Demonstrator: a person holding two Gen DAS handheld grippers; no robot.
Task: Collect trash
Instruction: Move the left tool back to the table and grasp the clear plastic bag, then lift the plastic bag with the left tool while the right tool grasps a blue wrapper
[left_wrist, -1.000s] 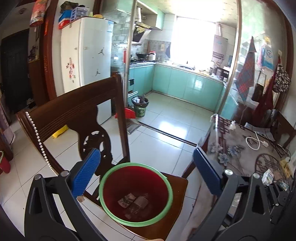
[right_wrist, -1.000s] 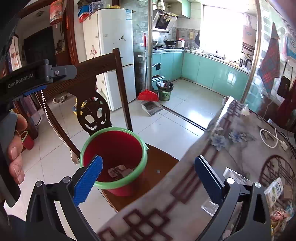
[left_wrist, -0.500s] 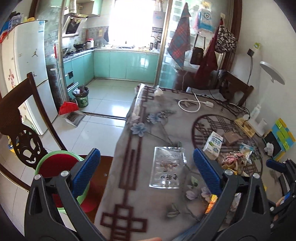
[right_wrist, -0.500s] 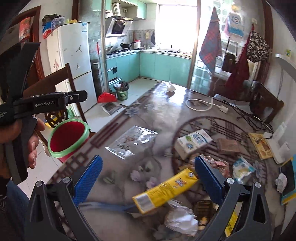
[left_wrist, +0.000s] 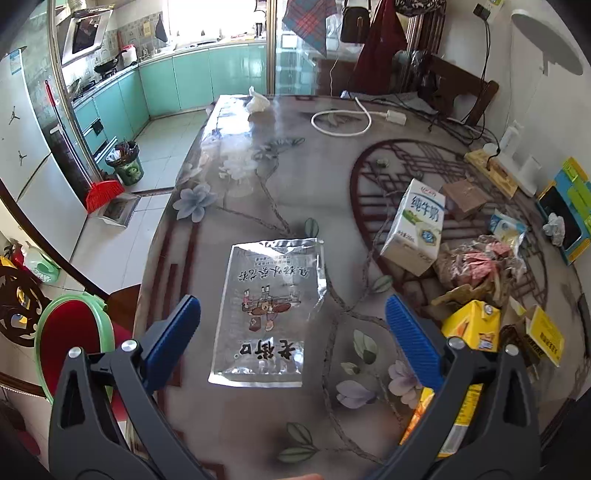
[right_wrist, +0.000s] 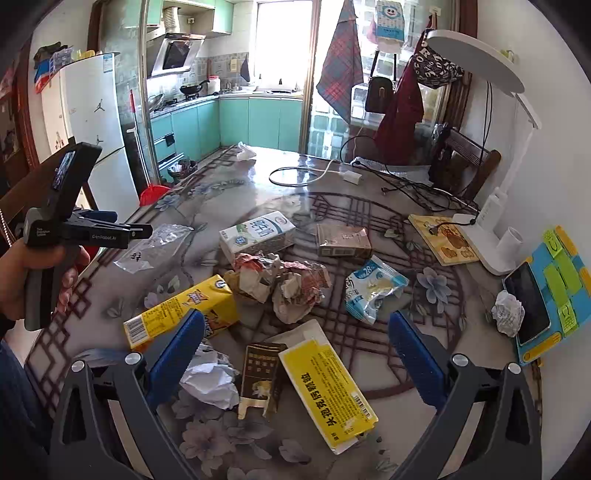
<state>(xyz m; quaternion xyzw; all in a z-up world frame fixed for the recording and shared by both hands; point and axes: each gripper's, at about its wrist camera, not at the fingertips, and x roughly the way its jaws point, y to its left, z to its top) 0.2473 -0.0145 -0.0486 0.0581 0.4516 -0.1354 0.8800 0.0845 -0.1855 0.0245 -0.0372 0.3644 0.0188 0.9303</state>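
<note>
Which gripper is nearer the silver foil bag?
Left. The left gripper hangs open directly over the silver foil bag; the right gripper is off over the piled wrappers.

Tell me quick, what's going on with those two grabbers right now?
Left gripper open over silver foil packet. Right gripper open above yellow box. Nothing blocking.

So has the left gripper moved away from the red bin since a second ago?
Yes. The left gripper swung off the red bin, now at its left, and over the silver snack bag.
</note>
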